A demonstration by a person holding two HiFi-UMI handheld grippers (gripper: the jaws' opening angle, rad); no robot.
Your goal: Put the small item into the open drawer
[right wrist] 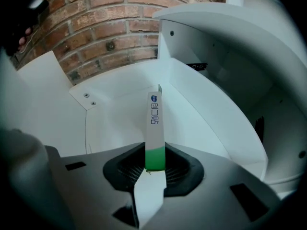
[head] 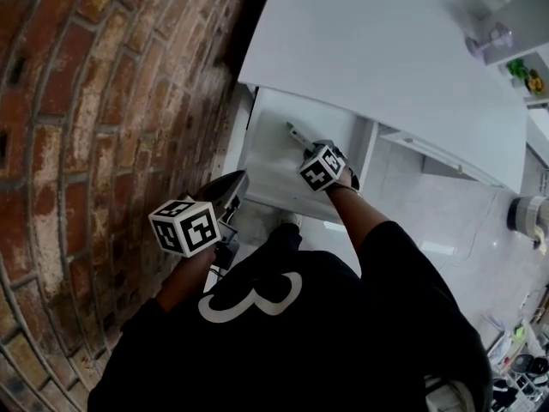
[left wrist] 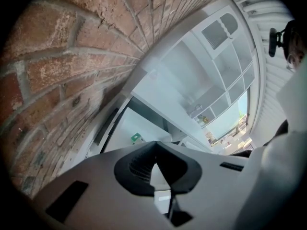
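Holding the small item (right wrist: 154, 128) is what my right gripper (right wrist: 154, 159) is doing at this moment: its fingers are clenching on the green end of the slim white strip, and the rest of the strip is sticking out ahead of them, roughly along the line they point. My left gripper (left wrist: 154, 150) is hanging beside the brick wall (head: 103, 101) with its fingers pressed together on nothing, and I am leaving it out of this step.

To do the placing well, I judge that I should be bringing the strip's free tip low over the bare floor of the open drawer (right wrist: 120, 123) before I loosen the grip, so that it is lying down flat rather than dropping and bouncing. I should also be staying off the drawer's side wall, which is running close along the right of the strip, and off the front edge of the desk (head: 386, 50) overhanging the drawer's back.

As for where the item is sitting: it is pinched at its green end between the fingers, near the middle of the pads, and is reaching out over the drawer's interior. Whether its far tip is touching the drawer floor I cannot tell. From the head view, it is pointing toward the drawer's far left corner, under the desk edge.
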